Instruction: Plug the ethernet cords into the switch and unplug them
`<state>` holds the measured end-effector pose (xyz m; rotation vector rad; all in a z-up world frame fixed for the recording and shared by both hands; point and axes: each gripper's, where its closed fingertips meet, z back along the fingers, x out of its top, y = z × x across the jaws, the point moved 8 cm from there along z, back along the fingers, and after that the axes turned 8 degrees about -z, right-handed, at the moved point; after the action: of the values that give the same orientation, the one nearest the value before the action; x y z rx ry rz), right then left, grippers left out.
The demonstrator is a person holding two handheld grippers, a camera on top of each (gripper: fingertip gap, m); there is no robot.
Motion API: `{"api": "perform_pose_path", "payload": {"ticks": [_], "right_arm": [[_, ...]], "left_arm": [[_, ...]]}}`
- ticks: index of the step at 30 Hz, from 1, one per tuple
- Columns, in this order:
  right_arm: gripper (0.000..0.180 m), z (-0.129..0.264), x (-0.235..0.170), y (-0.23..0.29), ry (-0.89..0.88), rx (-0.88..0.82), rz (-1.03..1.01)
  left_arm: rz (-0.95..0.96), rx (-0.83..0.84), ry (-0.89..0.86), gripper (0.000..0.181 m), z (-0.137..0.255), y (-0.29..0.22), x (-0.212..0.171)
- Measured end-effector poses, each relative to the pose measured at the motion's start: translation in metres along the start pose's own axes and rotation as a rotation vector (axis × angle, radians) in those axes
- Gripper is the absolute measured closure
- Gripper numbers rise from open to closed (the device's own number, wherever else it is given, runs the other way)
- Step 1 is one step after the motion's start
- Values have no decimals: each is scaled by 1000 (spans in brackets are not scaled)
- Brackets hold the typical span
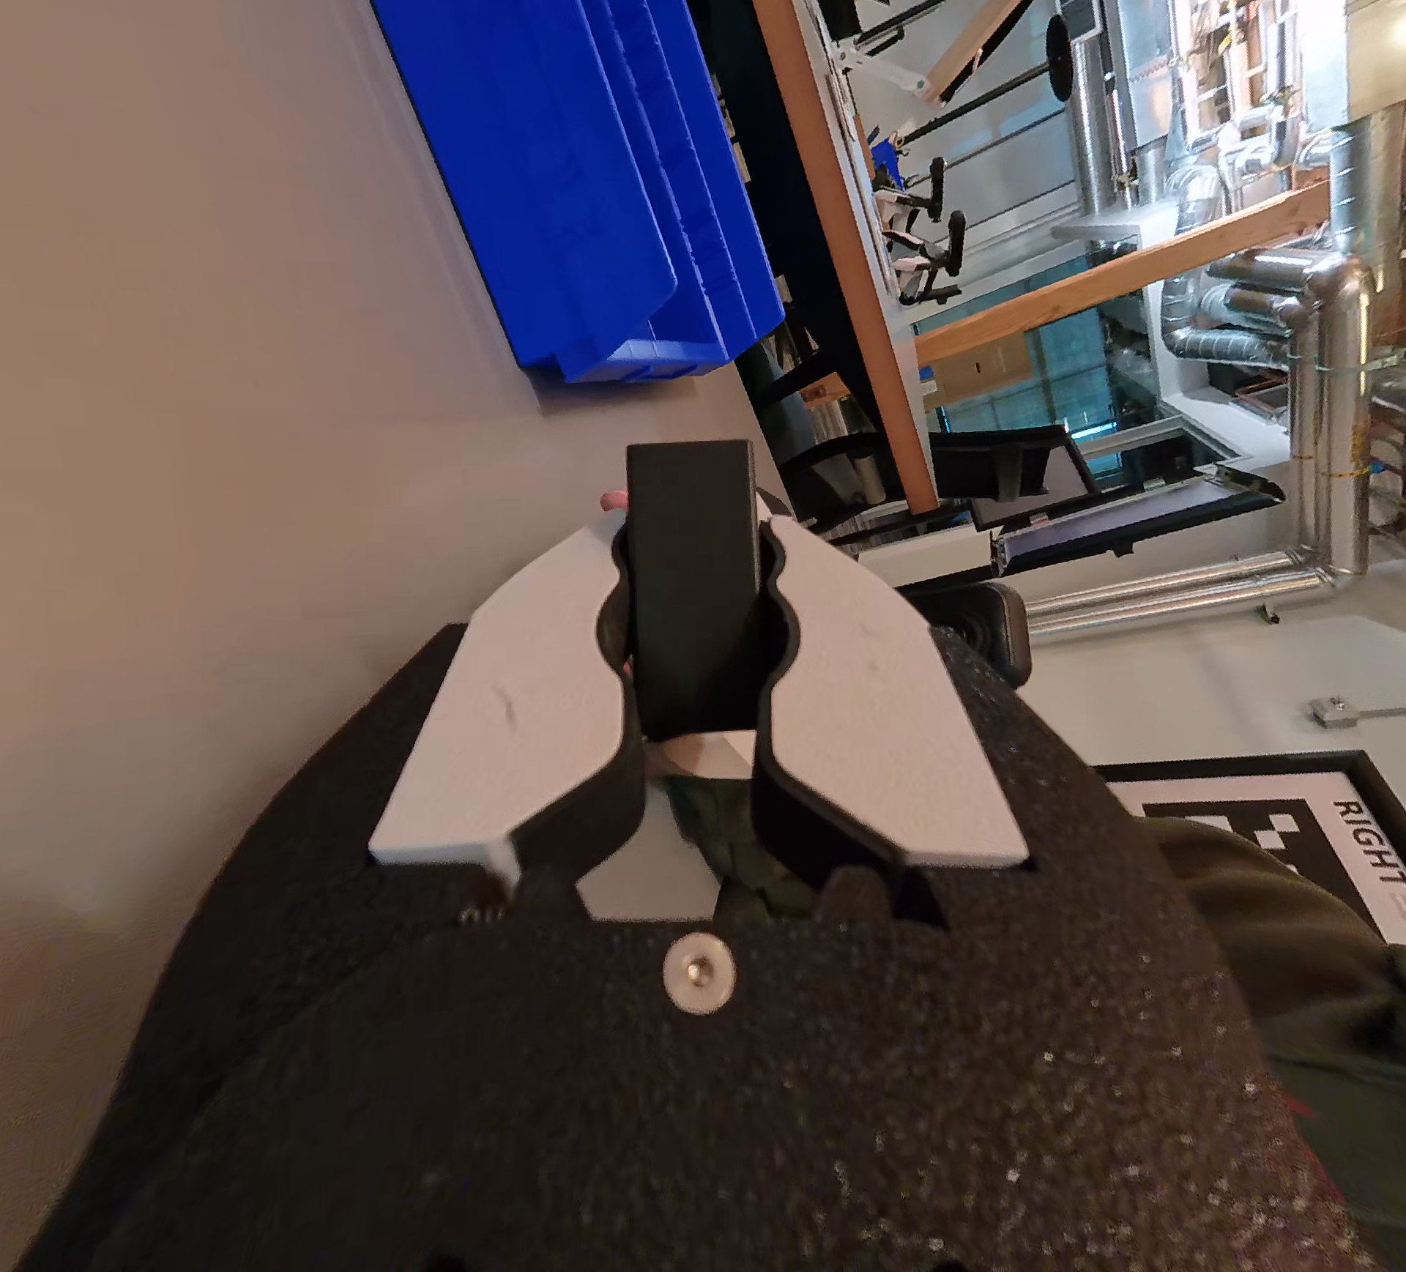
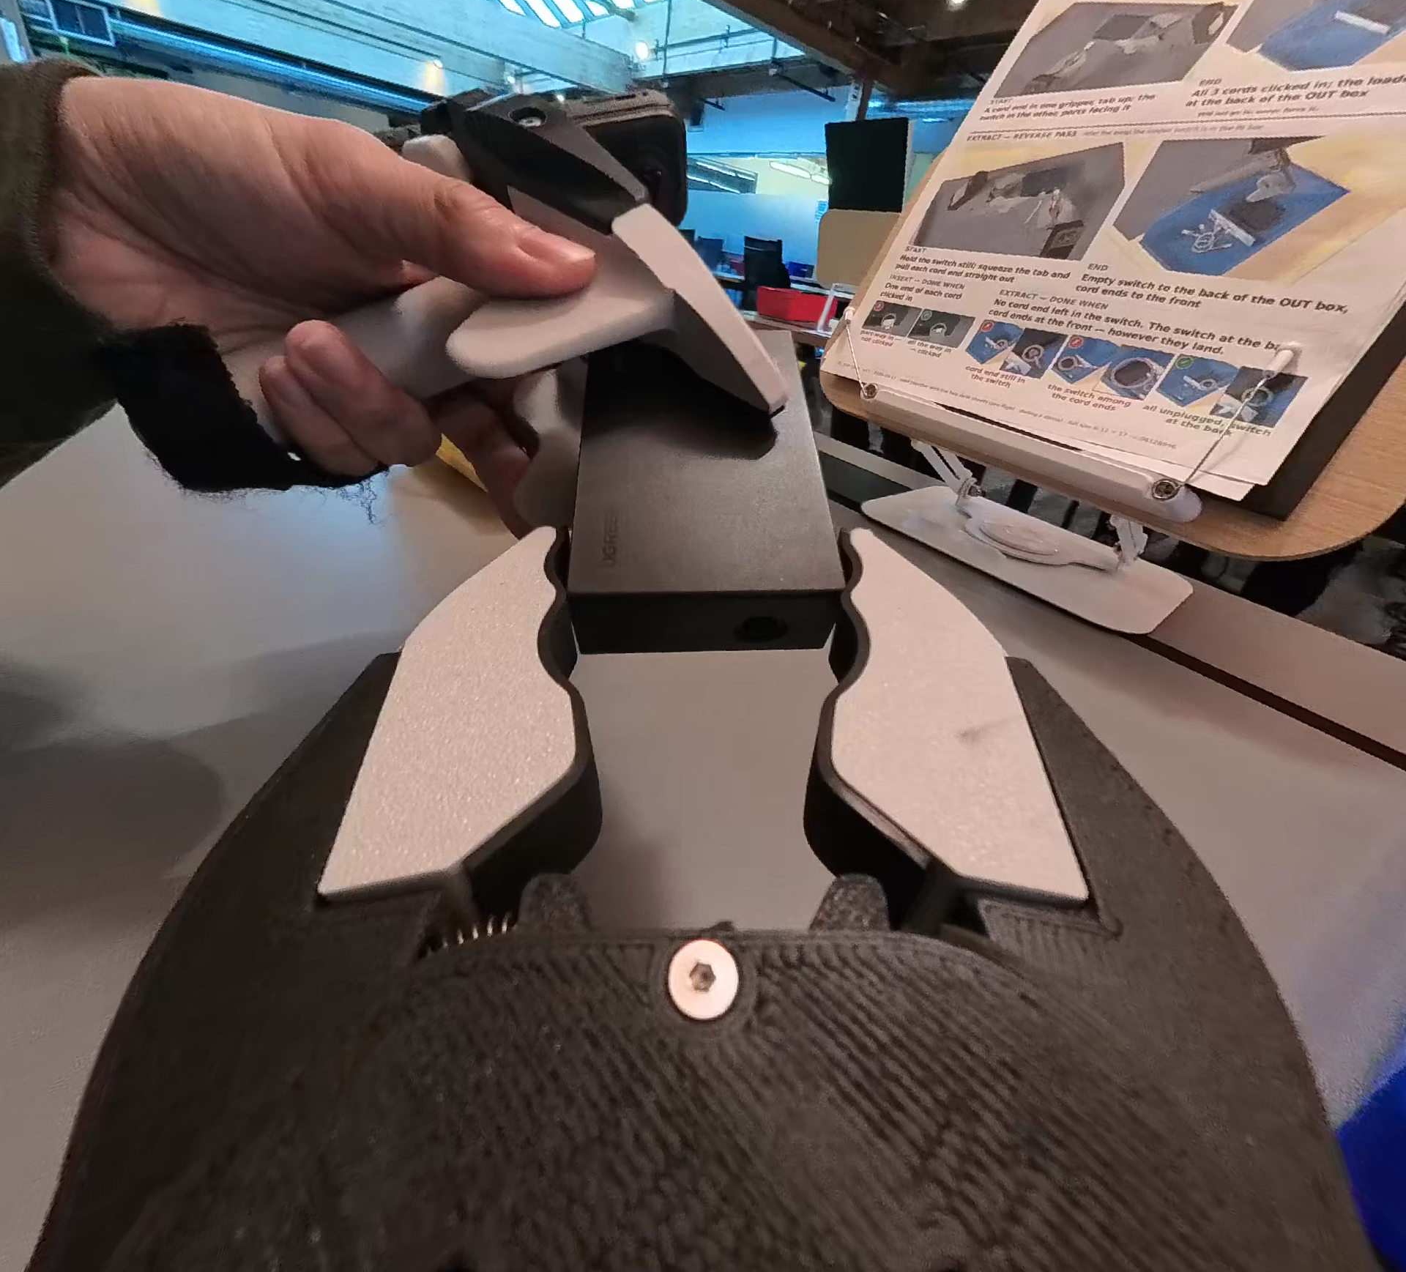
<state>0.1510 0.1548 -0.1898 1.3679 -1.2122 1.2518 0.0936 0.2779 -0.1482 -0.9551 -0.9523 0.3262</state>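
Observation:
The black switch (image 2: 700, 490) is a flat rectangular box held in the air above the grey table (image 2: 190, 589). My right gripper (image 2: 704, 551) is shut on its near end, one finger on each side. My left gripper (image 2: 662, 429), held by a hand (image 2: 251, 231), clamps the far end from above and below. In the left wrist view the left gripper (image 1: 692, 535) is shut on the switch (image 1: 688, 589), which stands on edge between the pads. No ethernet cords show in either view.
A blue bin (image 1: 548, 132) lies on the table beyond the switch. A wooden stand with an instruction sheet (image 2: 1141, 208) stands at the table's far right. A blue edge (image 2: 1377, 1121) shows at the lower right of the right wrist view.

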Motion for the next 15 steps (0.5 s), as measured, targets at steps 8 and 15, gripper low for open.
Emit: {"api": "perform_pose_path", "payload": {"ticks": [8,15], "right_arm": [[117,3,3,-1,0,11,-33],[117,3,2,-3,-19,53,-144]], "left_arm": [[-26,-20,-16,151,-2,-3,2],[-67,-72,-46,141,-4,-2,2]]}}
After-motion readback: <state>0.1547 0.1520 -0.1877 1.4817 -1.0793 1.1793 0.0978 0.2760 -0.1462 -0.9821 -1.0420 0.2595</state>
